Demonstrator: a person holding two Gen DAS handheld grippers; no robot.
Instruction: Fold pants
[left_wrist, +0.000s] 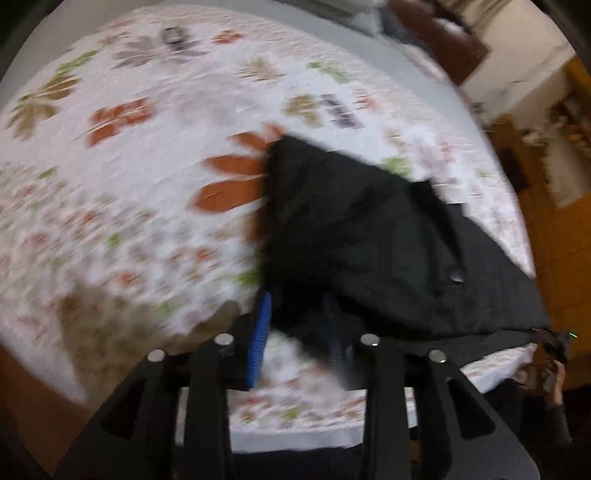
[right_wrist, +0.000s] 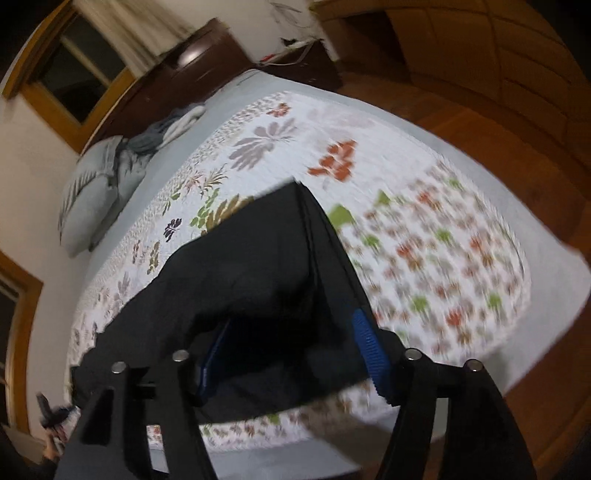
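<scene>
- One pair of black pants (left_wrist: 369, 236) lies on the near part of a bed, on a floral quilt (left_wrist: 129, 192); both views are blurred.
- Left view only: the pants fill the right half, a corner reaching far toward an orange flower, and a small shiny button (left_wrist: 457, 277) shows on the cloth.
- Left gripper (left_wrist: 295, 332): two blue pads, set a moderate gap apart. The left pad (left_wrist: 260, 339) is bare; black cloth drapes over the right one, and quilt shows between them — I cannot tell whether it grips the pants.
- Right view only: one grey pillow (right_wrist: 96, 195) and a bundle of grey and white cloth (right_wrist: 173, 129) at the far left of the bed, a dark headboard (right_wrist: 192, 74), a window (right_wrist: 85, 74), wooden floor (right_wrist: 498, 122) to the right.
- Right gripper (right_wrist: 291, 354): its two blue pads stand wide apart with pants cloth bunched between them — whether they press it, I cannot tell.
</scene>
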